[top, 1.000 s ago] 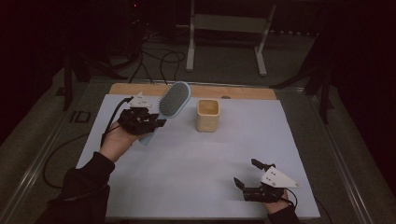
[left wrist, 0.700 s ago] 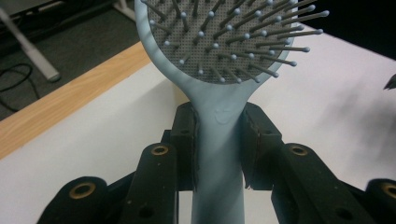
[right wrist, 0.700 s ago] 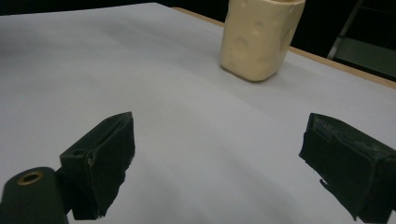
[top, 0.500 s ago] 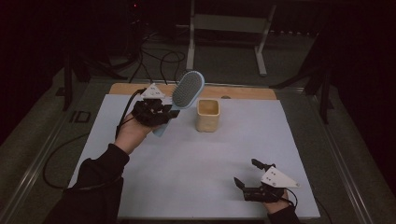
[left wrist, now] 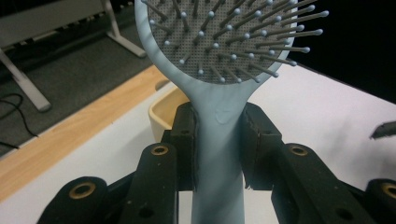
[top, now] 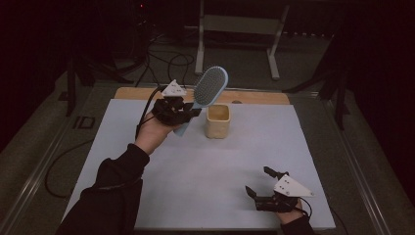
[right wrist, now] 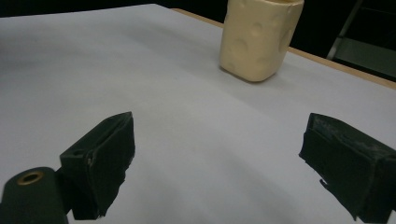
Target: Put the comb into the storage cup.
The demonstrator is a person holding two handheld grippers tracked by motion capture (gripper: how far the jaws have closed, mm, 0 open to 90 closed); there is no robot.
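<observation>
A light blue hairbrush (top: 208, 90) with a grey bristle pad is held up off the table, head tilted up and to the right. My left gripper (top: 188, 111) is shut on its handle; in the left gripper view the two pads (left wrist: 184, 135) press the handle (left wrist: 218, 154) from both sides. Just right of and below the brush stands a cream square cup (top: 217, 121), upright and open-topped, also seen behind the handle as the cup (left wrist: 166, 112). Near the table's front right my right gripper (top: 259, 183) rests low with jaws wide apart and nothing between them; the cup (right wrist: 260, 35) lies ahead of it.
A white sheet (top: 205, 161) covers the table, with a wooden strip (top: 254, 97) along the far edge. A metal stand (top: 240, 27) and cables lie on the dark floor behind. The left forearm in a dark sleeve (top: 110, 191) crosses the front left.
My left gripper has carried the hairbrush to the right and upward, so its head now hangs near the cup's left edge. The right gripper has stayed where it was.
</observation>
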